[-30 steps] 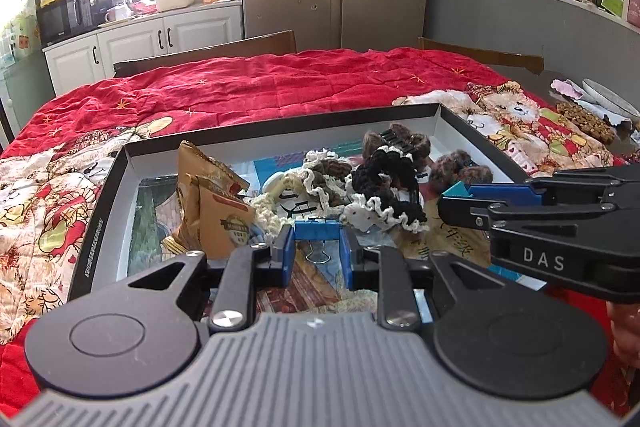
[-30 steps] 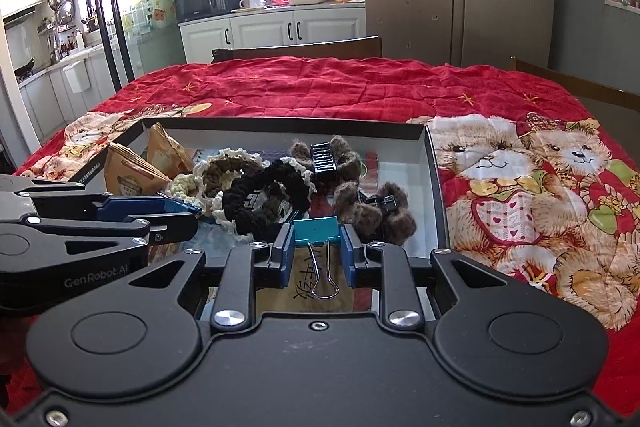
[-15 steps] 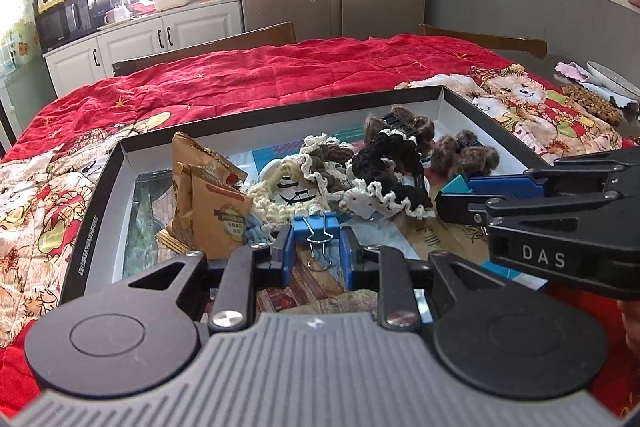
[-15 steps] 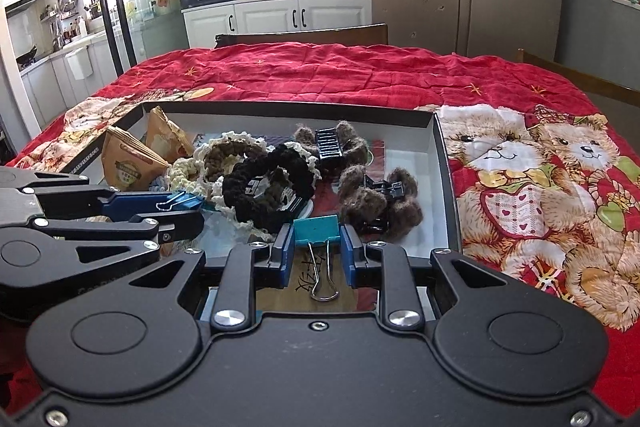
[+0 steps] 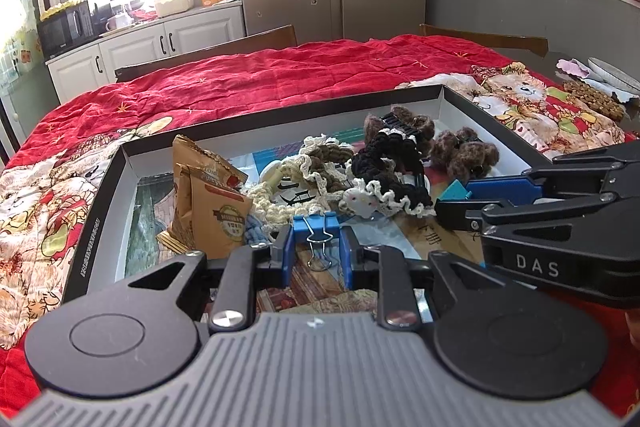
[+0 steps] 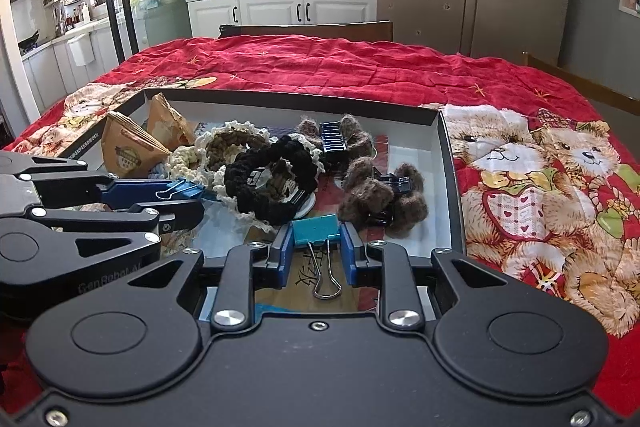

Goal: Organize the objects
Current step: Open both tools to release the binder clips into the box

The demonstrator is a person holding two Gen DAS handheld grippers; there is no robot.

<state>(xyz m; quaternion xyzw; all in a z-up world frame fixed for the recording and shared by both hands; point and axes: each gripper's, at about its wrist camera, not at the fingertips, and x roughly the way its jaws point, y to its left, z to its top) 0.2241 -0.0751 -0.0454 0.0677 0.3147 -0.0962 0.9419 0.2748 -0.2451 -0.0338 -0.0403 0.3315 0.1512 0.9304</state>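
Observation:
A black-rimmed shallow box (image 5: 93, 227) (image 6: 448, 163) lies on the red quilt. It holds brown snack packets (image 5: 212, 211) (image 6: 128, 151), crocheted cream and black scrunchies (image 5: 384, 167) (image 6: 264, 179) and furry brown hair clips (image 5: 464, 151) (image 6: 380, 195). My left gripper (image 5: 316, 227) is shut on a blue binder clip (image 5: 314, 225) above the box's near part. My right gripper (image 6: 316, 233) is shut on a teal binder clip (image 6: 316, 227), close beside the left one. Each gripper shows side-on in the other's view (image 5: 460, 201) (image 6: 188, 197).
Wooden chairs (image 6: 312, 27) stand at the table's far edge. A plate and snacks (image 5: 600, 87) lie at the far right. The quilt's teddy-bear patches (image 6: 540, 187) flank the box. Kitchen cabinets stand behind.
Both grippers have pulled back and risen slightly over the box, each still gripping its binder clip. The box contents have not moved.

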